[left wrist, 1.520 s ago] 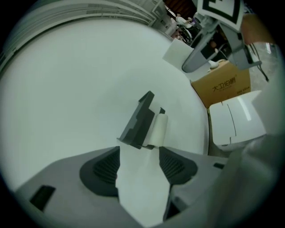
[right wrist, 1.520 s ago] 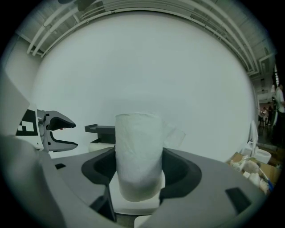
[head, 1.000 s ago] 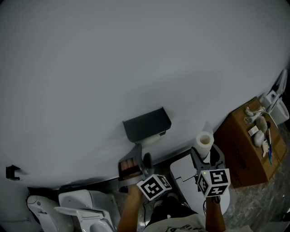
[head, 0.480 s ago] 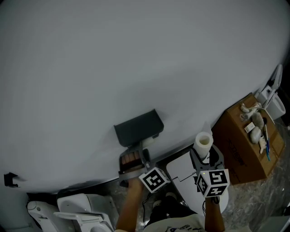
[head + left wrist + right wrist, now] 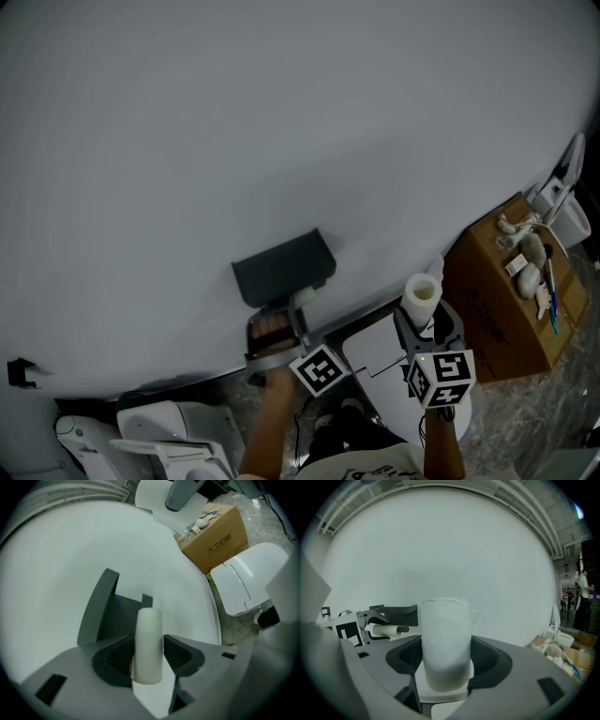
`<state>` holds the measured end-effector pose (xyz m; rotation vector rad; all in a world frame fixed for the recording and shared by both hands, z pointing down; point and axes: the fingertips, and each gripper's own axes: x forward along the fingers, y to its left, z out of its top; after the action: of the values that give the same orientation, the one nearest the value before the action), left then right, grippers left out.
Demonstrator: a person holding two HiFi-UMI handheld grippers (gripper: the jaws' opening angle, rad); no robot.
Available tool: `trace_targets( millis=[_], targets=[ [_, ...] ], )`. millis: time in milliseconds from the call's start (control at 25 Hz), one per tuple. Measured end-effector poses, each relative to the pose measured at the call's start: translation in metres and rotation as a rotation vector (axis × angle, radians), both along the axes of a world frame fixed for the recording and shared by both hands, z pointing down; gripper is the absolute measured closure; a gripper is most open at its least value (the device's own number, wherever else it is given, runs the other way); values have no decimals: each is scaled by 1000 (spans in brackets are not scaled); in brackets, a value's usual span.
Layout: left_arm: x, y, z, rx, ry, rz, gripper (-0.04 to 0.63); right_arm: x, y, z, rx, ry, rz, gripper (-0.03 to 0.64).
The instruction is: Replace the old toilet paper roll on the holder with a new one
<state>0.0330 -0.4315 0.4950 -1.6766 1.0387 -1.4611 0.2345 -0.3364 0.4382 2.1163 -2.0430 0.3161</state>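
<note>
Right gripper view: jaws pinch new roll | head view: hollow core

A dark holder hung on the plain grey wall. Just beneath it the left hand-held gripper reached up, its jaws having just been closing, with a pale cardboard tube between them. To the right, the right hand-held gripper gripped a white new roll upright above a white toilet lid. A cardboard box with small items on top stood at the far right.
</note>
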Motion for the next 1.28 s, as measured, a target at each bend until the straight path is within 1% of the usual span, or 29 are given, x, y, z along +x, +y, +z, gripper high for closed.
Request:
trace_targets(
  millis=[40,160,320,440,680,840,1040,1160,1280],
  targets=[
    [0,-1,-1,7,-5,0,400,1,-1,0,-1,0,0,310],
    [1,-1,-3,11,-3,1,403,3,-3,1,-1,-3,-2,310],
    [7,-2,-9,52,-7,14,407,6,-5,1,-1,-5,-2,310],
    [16,-2,-10,60,-2,29,407,9,-5,1,1,-4,1,310],
    [41,-6,-11,80,0,70,407,25,-2,0,1,-2,30,310],
    [58,-8,-7,80,-1,98,407,39,3,-1,2,4,56,310],
    [86,-10,-12,123,-6,147,407,57,11,0,-2,7,92,310],
    [103,-12,-13,133,-9,175,407,68,15,1,-6,8,113,310],
    [117,-13,-15,140,9,201,407,76,19,1,-7,11,135,310]
  ],
)
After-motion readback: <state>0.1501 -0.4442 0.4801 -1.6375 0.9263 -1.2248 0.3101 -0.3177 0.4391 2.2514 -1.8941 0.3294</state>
